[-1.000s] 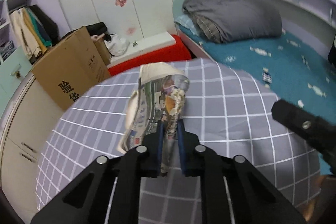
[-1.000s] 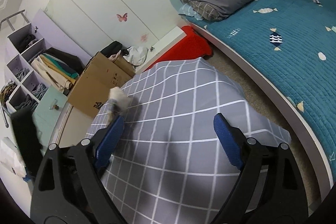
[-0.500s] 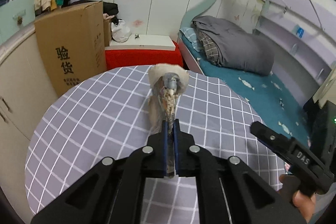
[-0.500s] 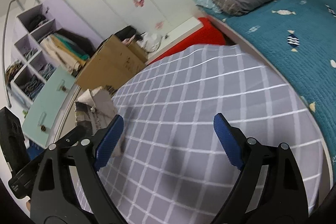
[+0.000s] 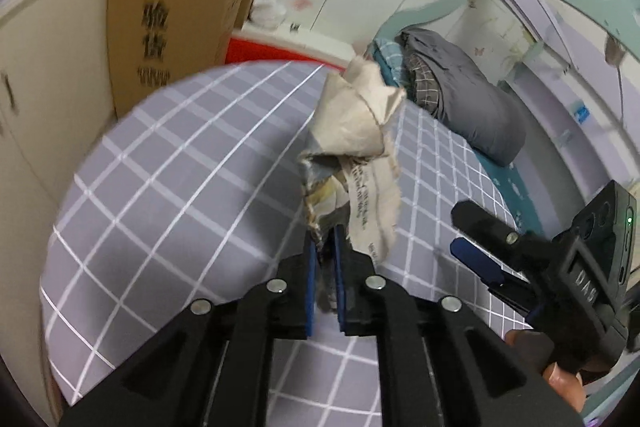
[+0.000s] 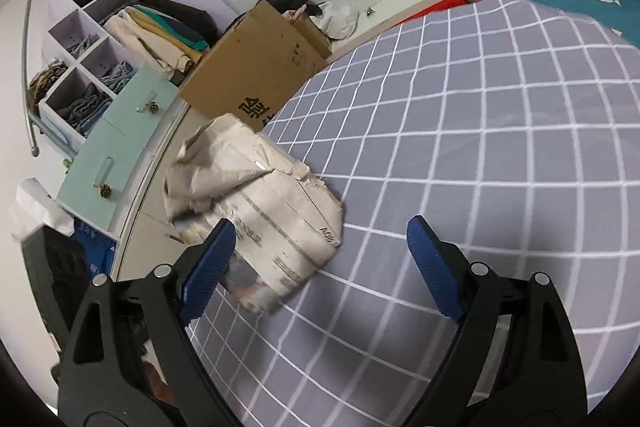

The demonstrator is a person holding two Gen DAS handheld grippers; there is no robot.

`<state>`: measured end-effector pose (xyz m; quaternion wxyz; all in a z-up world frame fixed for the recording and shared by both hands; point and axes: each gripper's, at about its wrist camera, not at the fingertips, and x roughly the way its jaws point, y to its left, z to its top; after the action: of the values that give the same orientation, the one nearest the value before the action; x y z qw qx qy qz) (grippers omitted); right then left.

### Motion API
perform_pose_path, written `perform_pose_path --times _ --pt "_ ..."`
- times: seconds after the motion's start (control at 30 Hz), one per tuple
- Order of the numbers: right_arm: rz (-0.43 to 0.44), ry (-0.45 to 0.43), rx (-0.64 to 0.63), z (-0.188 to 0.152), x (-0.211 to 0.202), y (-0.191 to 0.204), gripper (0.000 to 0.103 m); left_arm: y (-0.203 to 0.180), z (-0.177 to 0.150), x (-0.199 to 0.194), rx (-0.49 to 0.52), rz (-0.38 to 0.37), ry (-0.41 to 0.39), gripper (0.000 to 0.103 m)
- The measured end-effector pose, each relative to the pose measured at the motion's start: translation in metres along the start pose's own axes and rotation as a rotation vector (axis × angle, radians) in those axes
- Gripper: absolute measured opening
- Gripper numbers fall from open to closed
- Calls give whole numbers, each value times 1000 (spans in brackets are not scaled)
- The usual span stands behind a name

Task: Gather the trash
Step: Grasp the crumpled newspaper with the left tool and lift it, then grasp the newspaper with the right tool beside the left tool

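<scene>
My left gripper (image 5: 325,247) is shut on a crumpled newspaper (image 5: 354,143) and holds it up above the grey checked table (image 5: 180,195). The same newspaper (image 6: 264,203) shows in the right wrist view, held over the table's left edge. My right gripper (image 6: 320,267) is open and empty, its blue pads on either side of bare cloth (image 6: 460,155), with the newspaper just beyond its left finger. The right gripper (image 5: 492,251) also shows at the right of the left wrist view.
A tall cardboard box (image 5: 176,11) stands against the table's far left, also in the right wrist view (image 6: 256,67). Behind it are a red and white bench (image 5: 280,47), white wardrobe doors and open shelves (image 6: 88,47). A bed with a grey quilt (image 5: 464,91) lies right.
The left gripper has swung left and tilted with the newspaper still in it. The right gripper has turned left, so the newspaper now looms large by its left finger.
</scene>
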<state>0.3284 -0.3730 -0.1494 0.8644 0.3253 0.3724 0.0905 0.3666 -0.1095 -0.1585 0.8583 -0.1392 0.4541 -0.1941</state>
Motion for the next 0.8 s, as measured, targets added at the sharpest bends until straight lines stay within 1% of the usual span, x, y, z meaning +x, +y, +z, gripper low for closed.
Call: perform_pose_path --times 0.13,0.23,0.3,0.33,0.43,0.5,0.63,0.73,0.8 --pt "-4 32 18 -3 20 9 86 29 -3 9 -101 -41 34 10" --pt "-36 35 -9 -6 31 17 86 33 -3 11 -88 -12 32 12" --pt "-38 44 -17 -6 41 21 86 33 -2 14 -81 -2 32 12" --pt "-54 31 -43 -6 43 26 86 32 -2 14 -76 2 28 12" --pt "-57 39 -78 -7 51 34 85 36 0 15 -64 5 22 13" --pt "-71 42 -108 -9 58 41 70 36 0 14 -62 4 19 13" --pt "-91 35 -122 -10 63 42 61 37 3 15 -52 10 13 13" --pt "-77 36 -99 -7 63 37 50 39 6 15 -40 11 21 13" --pt "-67 30 -64 -3 62 30 40 41 10 17 -39 2 39 13"
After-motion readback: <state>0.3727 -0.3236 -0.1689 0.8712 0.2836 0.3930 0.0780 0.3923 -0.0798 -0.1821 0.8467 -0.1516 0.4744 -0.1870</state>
